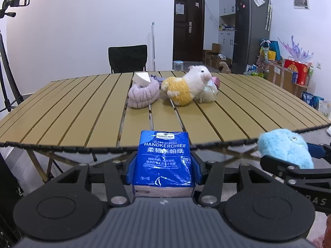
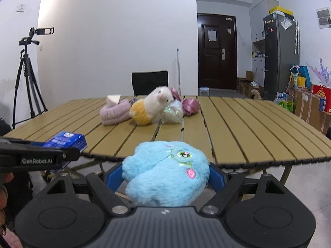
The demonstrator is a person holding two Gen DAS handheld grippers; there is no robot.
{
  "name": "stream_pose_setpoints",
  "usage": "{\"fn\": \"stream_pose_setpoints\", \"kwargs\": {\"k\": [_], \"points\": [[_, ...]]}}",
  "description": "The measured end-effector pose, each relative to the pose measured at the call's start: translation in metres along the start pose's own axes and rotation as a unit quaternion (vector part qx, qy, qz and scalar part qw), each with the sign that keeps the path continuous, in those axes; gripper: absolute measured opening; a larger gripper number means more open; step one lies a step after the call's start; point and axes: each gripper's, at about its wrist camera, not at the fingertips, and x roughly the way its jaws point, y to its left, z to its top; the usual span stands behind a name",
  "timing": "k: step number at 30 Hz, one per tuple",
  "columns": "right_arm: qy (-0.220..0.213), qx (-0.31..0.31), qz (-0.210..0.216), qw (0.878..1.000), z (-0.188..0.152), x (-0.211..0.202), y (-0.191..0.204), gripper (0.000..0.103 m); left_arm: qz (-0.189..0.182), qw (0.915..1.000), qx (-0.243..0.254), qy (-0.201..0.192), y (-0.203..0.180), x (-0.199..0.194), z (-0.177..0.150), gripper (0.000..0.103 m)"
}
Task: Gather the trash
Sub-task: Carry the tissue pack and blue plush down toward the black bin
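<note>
The left gripper clamps a blue plastic handkerchief pack; the right gripper squeezes a fluffy light-blue plush toy. Both sit low in frame, off the slatted tan table, where soft items at centre remain uncollected.

Bare near half, clutter at the far middle

The surface lies bare along its near edge and both sides. A cluster bars the far middle: a lilac plush ring, a white and yellow plush animal touching it, and a pink ribbon bow behind. A black chair stands beyond the far edge.
</note>
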Motion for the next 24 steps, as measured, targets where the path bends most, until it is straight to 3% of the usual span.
{"fn": "stream_pose_setpoints", "kwargs": {"k": [11,24], "points": [[0.069,0.005,-0.006,0.998,-0.04,-0.006,0.007,0.082,-0.002,0.9977,-0.001,0.068,0.002,-0.001,-0.049,0.052],[0.16,0.003,-0.025,0.987,-0.097,0.012,-0.001,0.082,0.012,0.9859,-0.005,0.167,0.014,0.023,-0.107,0.052]]}}
